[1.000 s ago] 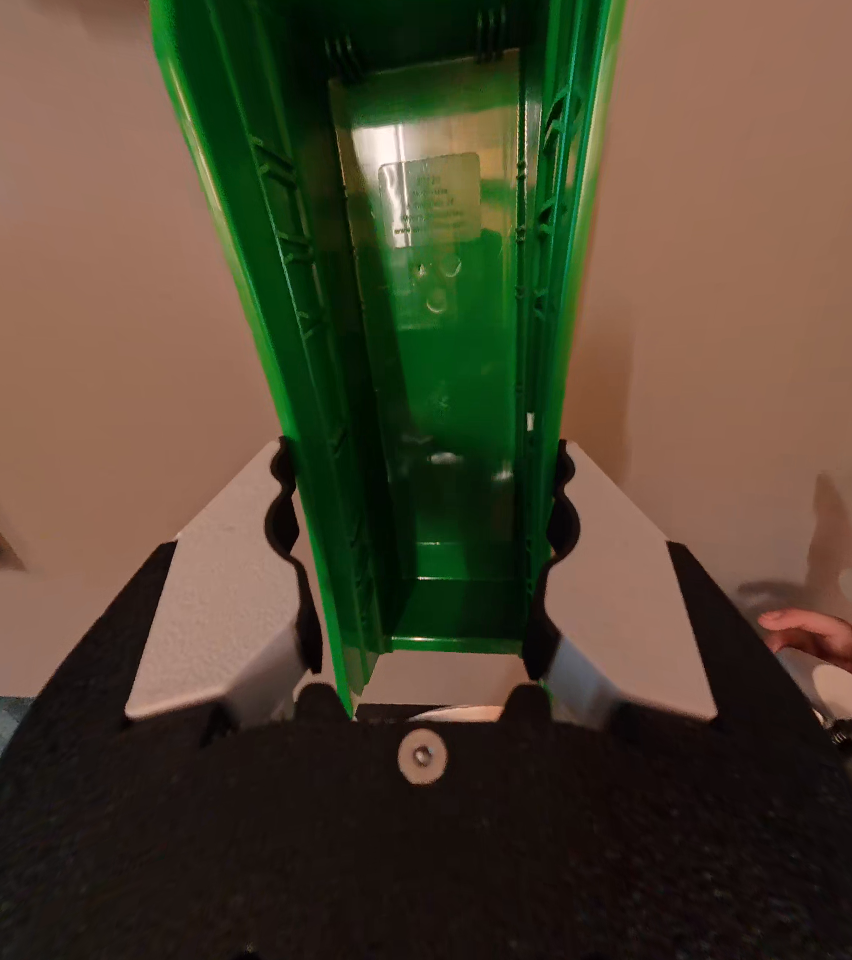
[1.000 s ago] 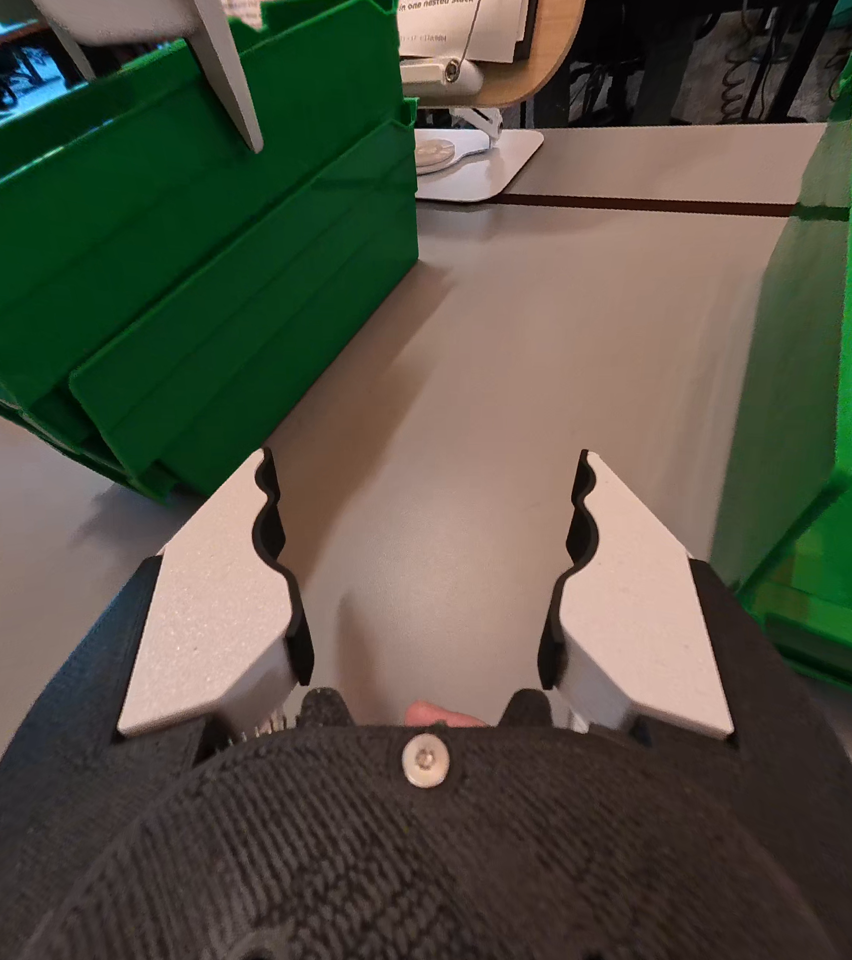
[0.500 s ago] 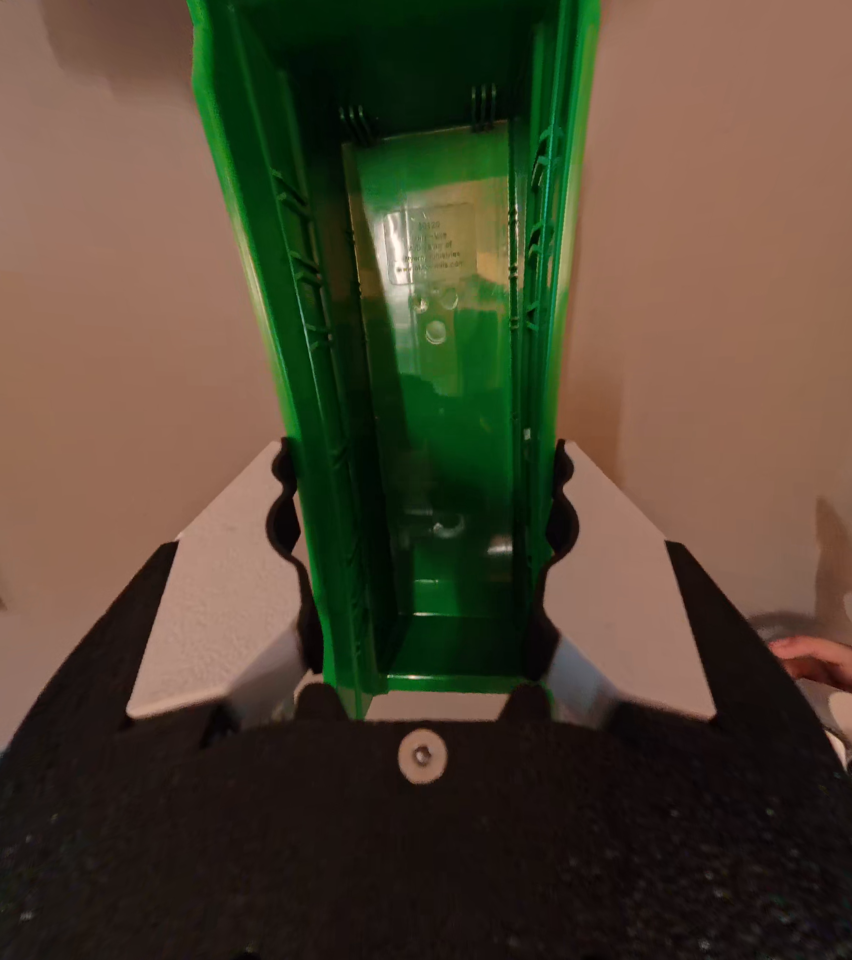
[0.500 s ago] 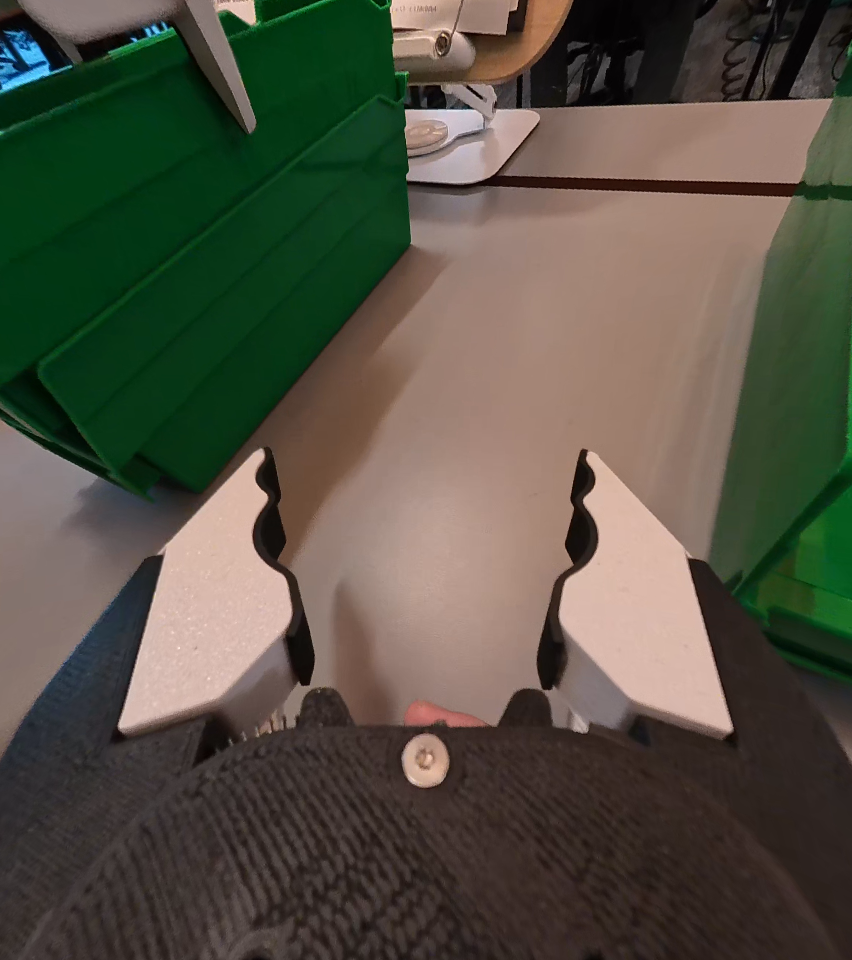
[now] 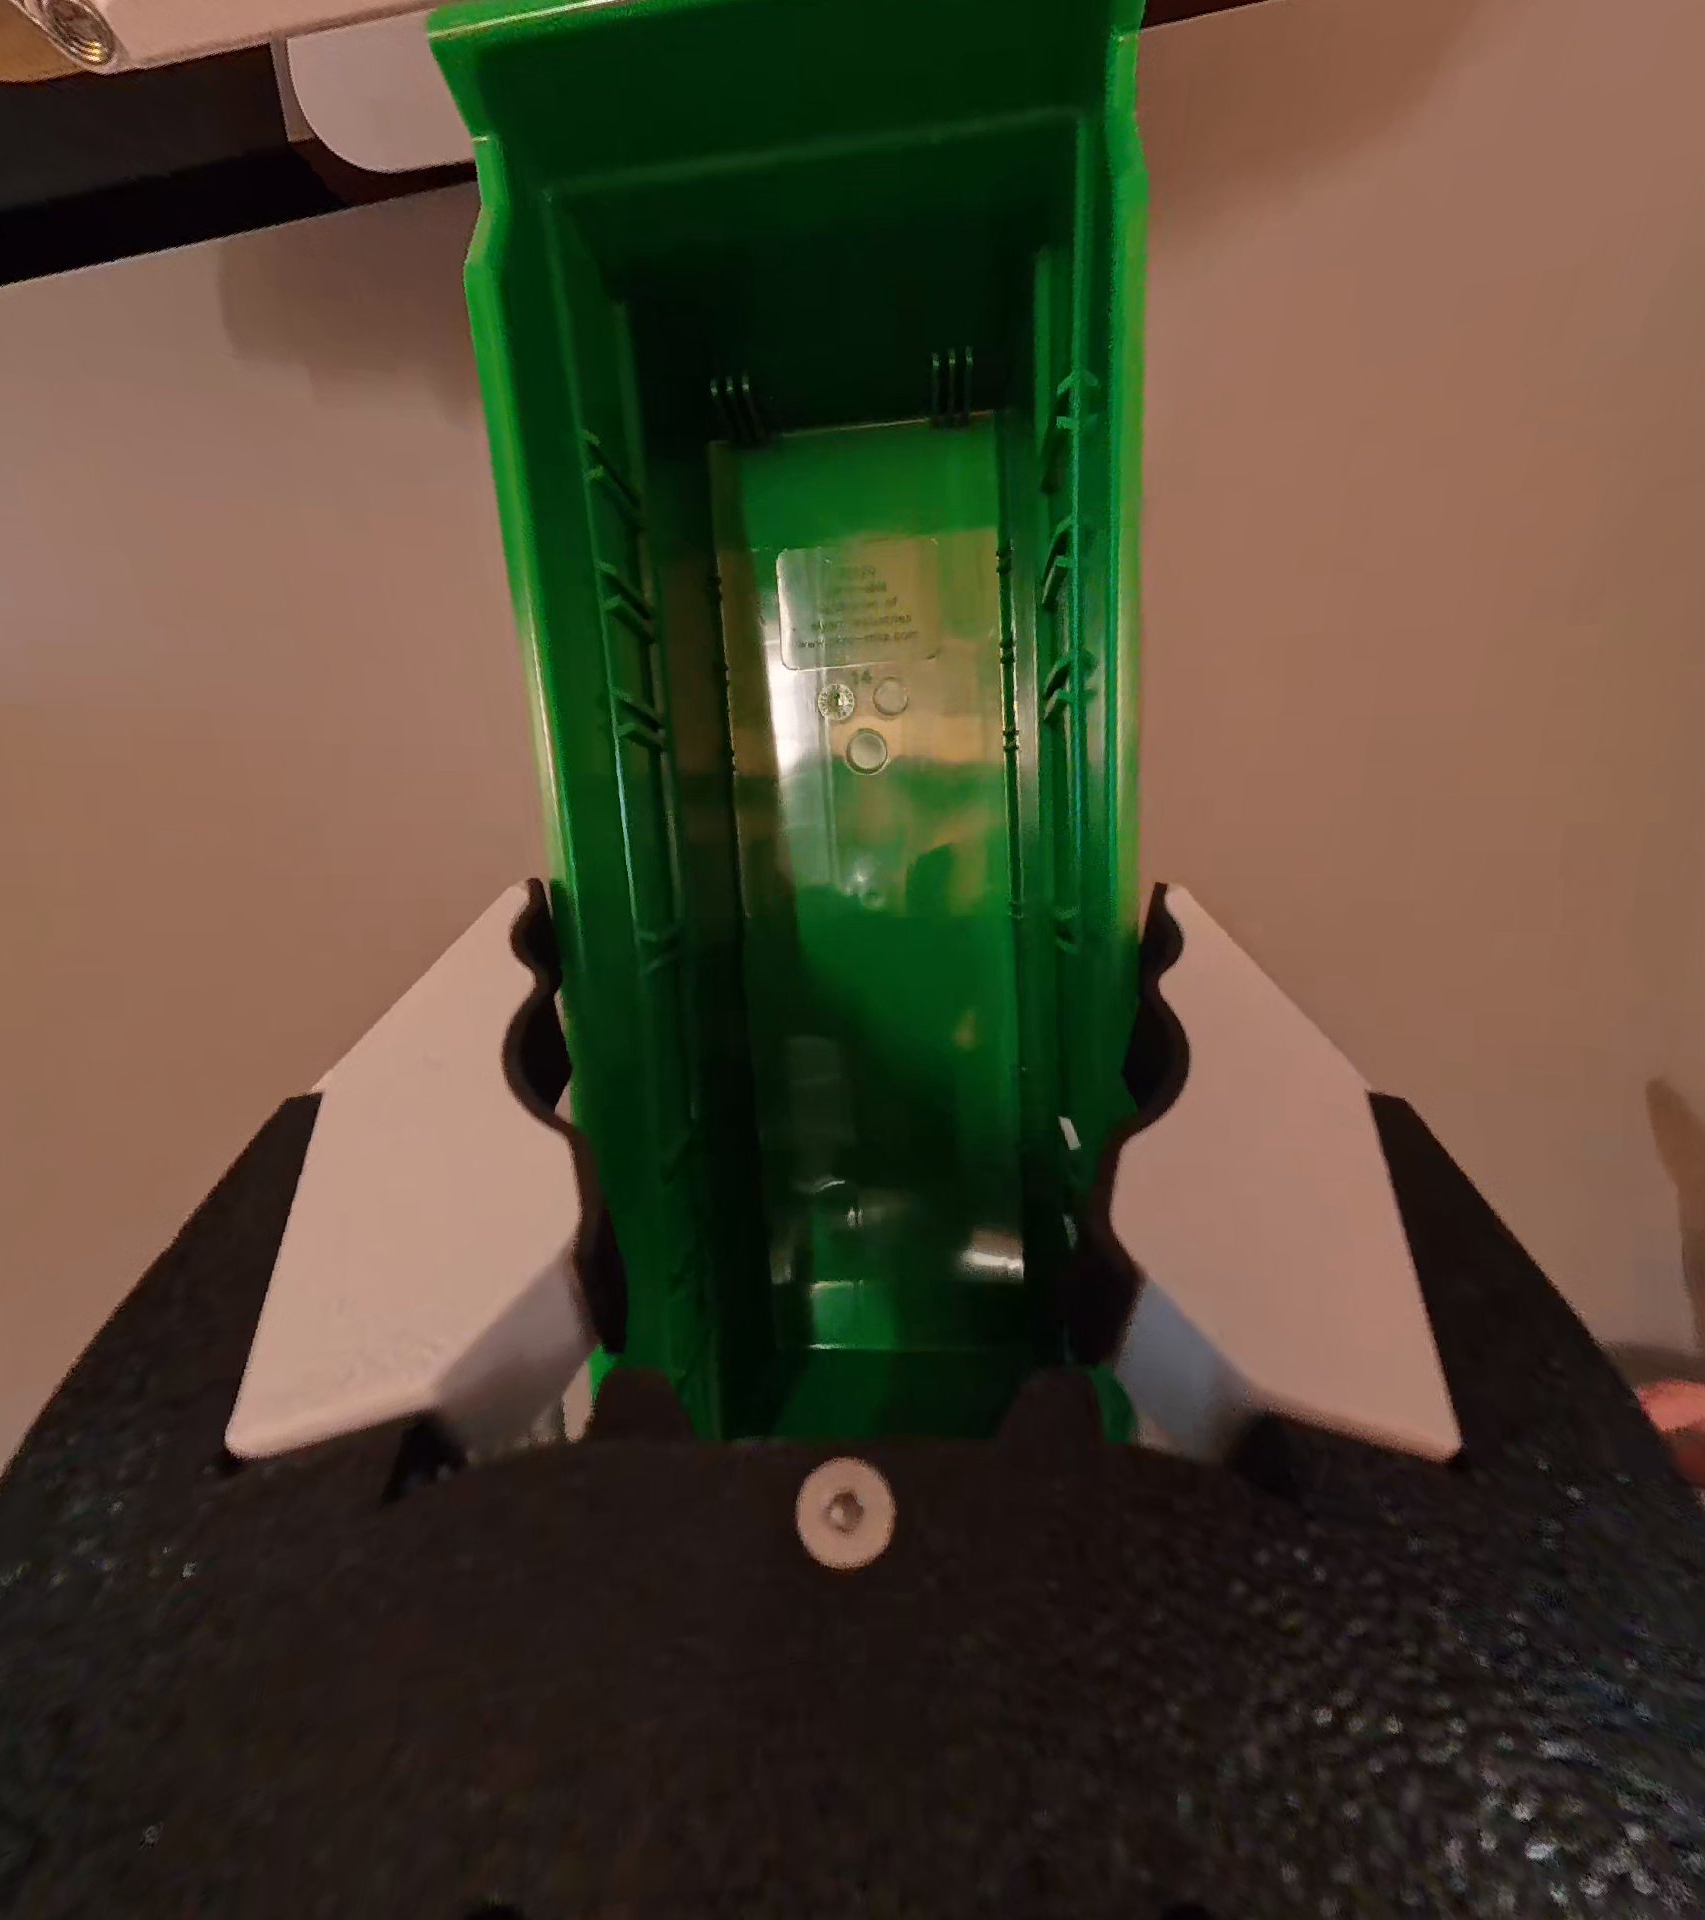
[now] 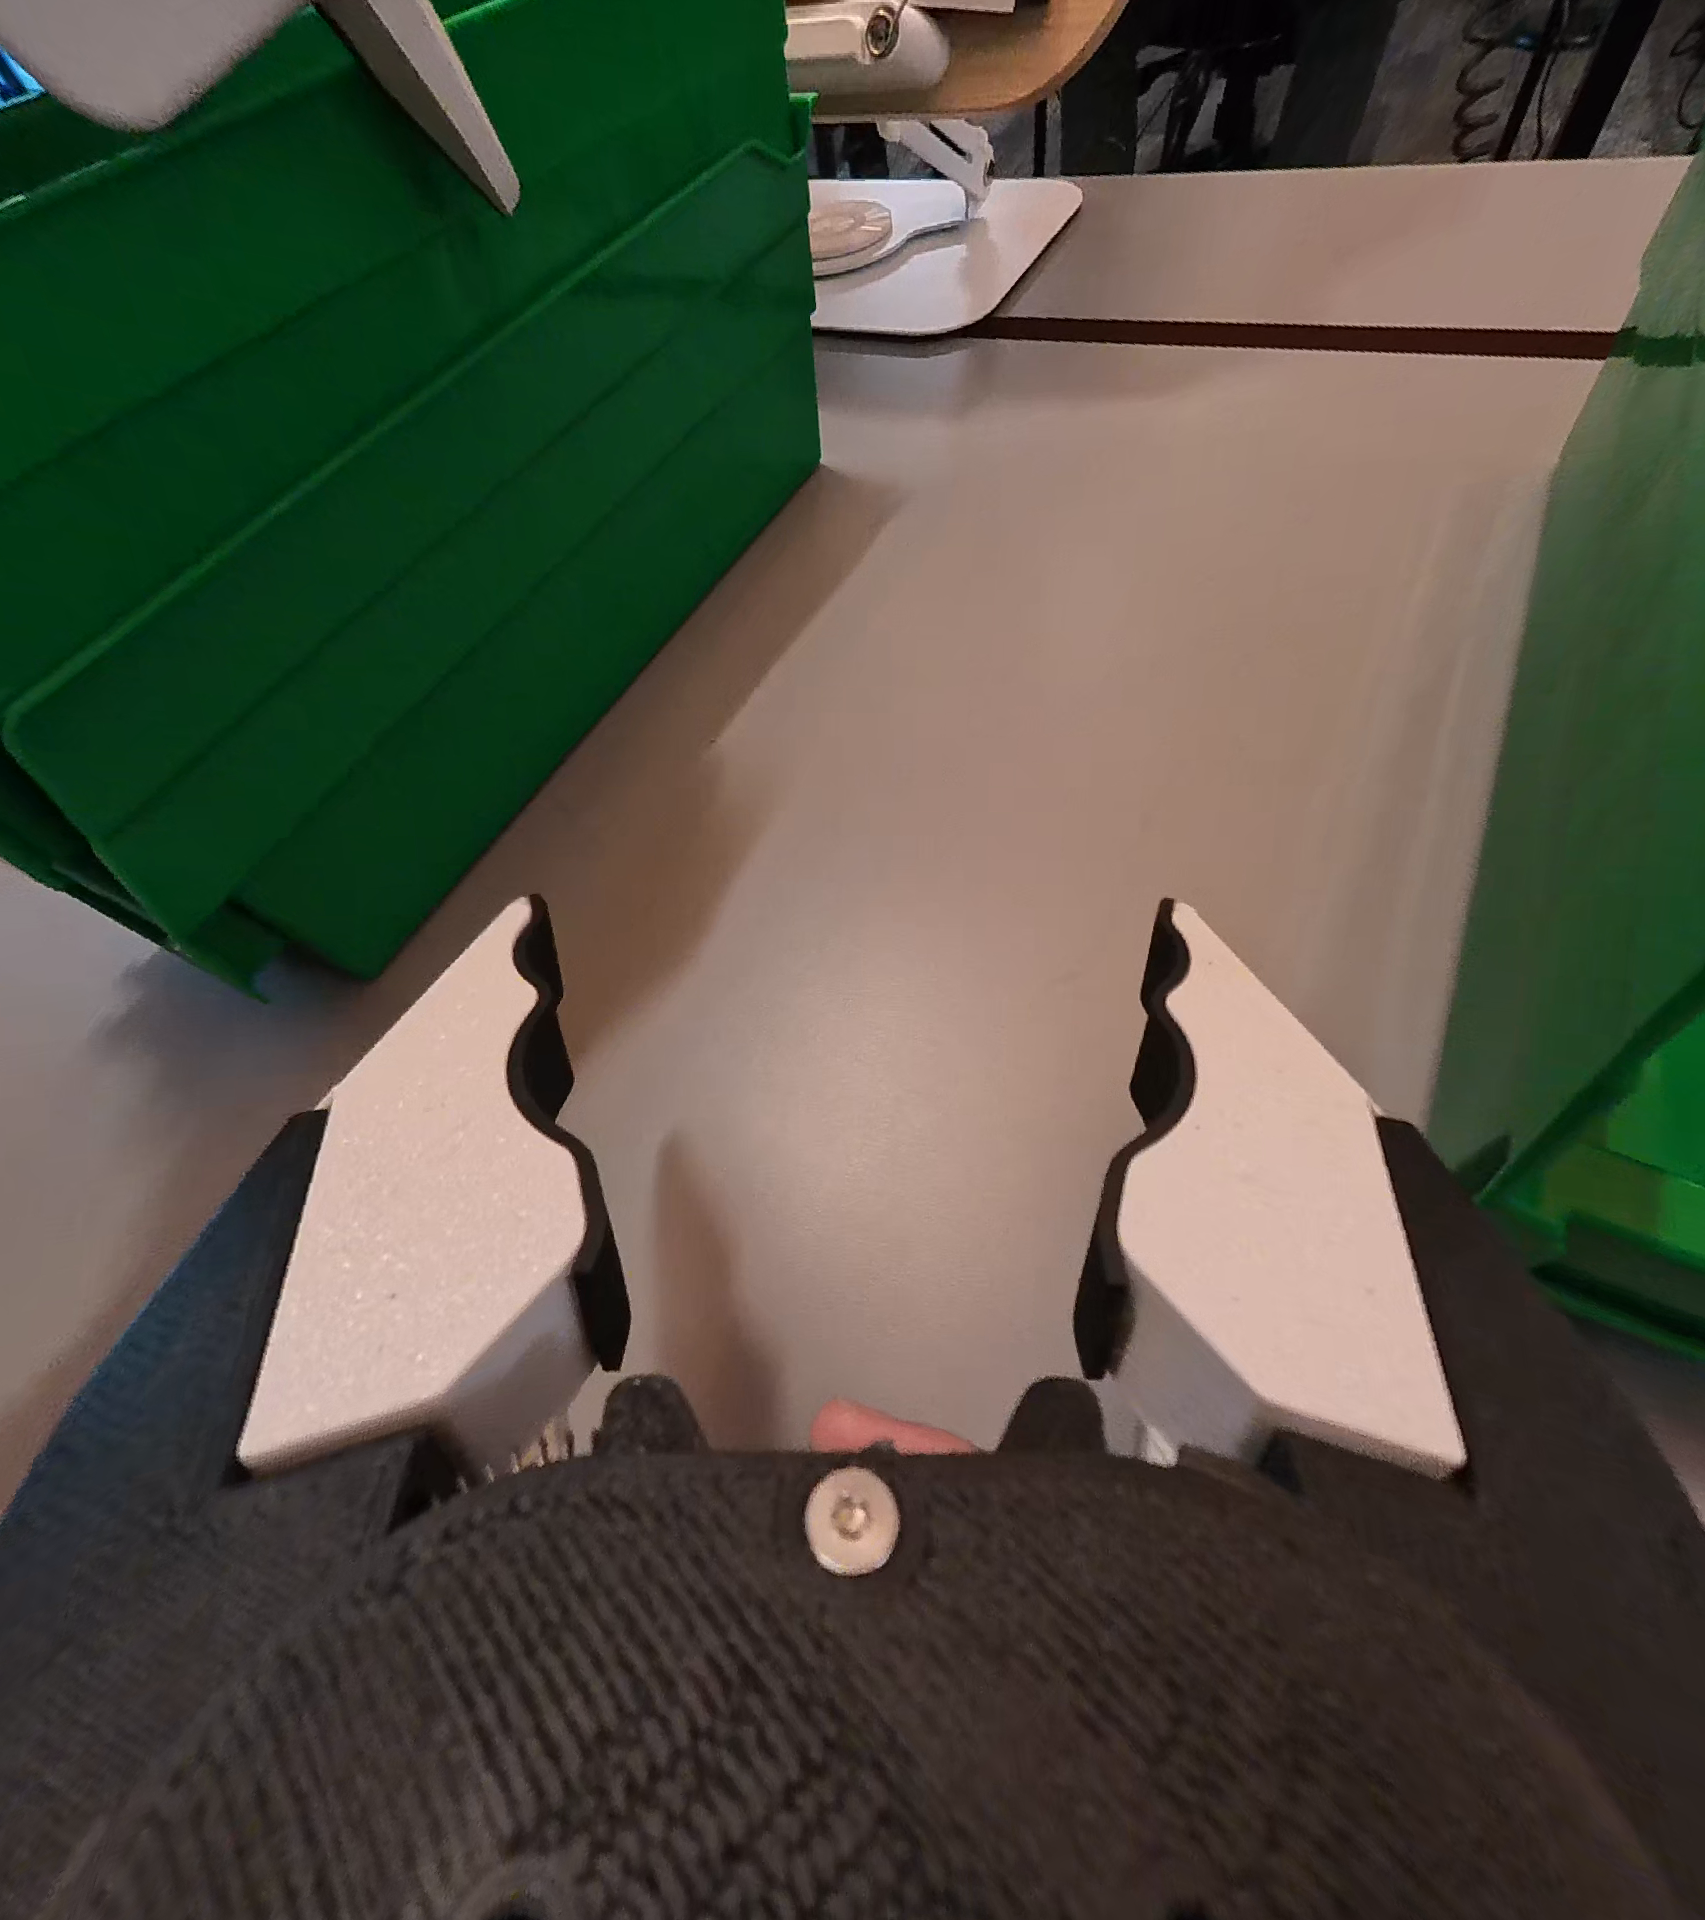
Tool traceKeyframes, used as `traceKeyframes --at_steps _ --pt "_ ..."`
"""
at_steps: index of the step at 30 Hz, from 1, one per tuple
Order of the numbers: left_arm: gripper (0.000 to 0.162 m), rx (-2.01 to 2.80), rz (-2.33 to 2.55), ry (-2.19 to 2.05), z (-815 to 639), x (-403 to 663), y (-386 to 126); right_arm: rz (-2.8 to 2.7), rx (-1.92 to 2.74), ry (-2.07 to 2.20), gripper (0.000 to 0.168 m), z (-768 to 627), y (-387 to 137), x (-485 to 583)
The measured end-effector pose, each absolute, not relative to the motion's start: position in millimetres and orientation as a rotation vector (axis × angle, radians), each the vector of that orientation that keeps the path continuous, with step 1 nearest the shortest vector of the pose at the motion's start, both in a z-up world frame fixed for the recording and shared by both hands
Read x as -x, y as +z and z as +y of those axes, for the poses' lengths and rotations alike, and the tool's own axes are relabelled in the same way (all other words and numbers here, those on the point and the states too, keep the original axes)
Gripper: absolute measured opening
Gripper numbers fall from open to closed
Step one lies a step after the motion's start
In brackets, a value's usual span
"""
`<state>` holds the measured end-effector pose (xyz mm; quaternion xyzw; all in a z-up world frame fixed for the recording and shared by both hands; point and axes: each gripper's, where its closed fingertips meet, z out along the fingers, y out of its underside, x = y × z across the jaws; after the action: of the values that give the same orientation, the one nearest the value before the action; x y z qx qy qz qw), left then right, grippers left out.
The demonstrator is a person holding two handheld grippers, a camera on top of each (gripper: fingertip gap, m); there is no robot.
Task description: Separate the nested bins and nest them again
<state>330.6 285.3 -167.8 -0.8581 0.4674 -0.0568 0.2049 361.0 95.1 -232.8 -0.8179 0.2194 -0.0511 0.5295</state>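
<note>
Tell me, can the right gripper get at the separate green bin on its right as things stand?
Probably yes. The right gripper is open and holds nothing, the bin stands close beside it on the table, and nothing lies between them.

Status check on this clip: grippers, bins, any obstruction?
Left gripper shut on green bin. Right gripper open, empty, over table. Second bin to its right. Nothing in the way.

bins: green | table: grey-beige, dark brown stripe | gripper: white fingers, black pads, black textured body
</note>
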Motion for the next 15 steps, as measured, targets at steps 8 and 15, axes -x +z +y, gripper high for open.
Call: traceKeyframes --at_steps 8,15 --pt "0.109 2.388 1.389 -0.355 262.0 -309.5 -145.8 0.555 1.948 -0.128 0.111 88.1 -234.1 -369.4" --pt "0.074 2.256 1.471 -0.375 252.6 -257.2 -138.8 0.547 1.955 -0.123 0.111 88.4 -234.8 -367.7"
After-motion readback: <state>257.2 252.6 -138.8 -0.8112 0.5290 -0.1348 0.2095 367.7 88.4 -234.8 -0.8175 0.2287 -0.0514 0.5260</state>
